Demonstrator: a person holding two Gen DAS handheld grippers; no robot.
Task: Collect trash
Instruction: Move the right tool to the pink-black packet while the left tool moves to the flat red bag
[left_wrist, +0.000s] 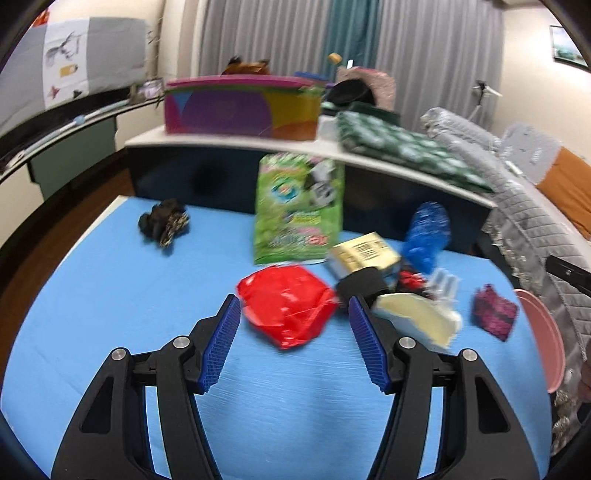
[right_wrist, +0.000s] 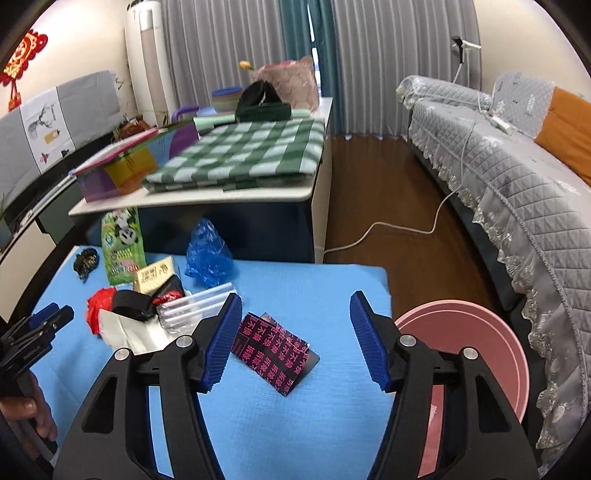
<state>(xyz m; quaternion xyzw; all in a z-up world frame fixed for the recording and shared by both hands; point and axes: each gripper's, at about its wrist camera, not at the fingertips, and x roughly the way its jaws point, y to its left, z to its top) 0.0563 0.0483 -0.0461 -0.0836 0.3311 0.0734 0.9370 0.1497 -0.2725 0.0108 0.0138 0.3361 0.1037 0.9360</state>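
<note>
Left wrist view: my left gripper (left_wrist: 294, 308) spread wide, red wrapper (left_wrist: 286, 304) between my fingers.
Right wrist view: my right gripper (right_wrist: 295, 308) fingers apart above black-pink packet (right_wrist: 275, 352).

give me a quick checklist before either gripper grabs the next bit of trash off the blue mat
1. Left gripper open: ok, jaws spread wide.
2. Left lined up on the red wrapper: ok, it lies just ahead between the fingers.
3. Right gripper open and empty: ok.
4. Right lined up on the black and pink packet: ok, it lies flat between the fingers, apart from the pile.
5. Pink bin within reach: ok, right beside the mat, on the right.
6. Red wrapper free of the pile: cannot tell, the left view is blurred.
</note>
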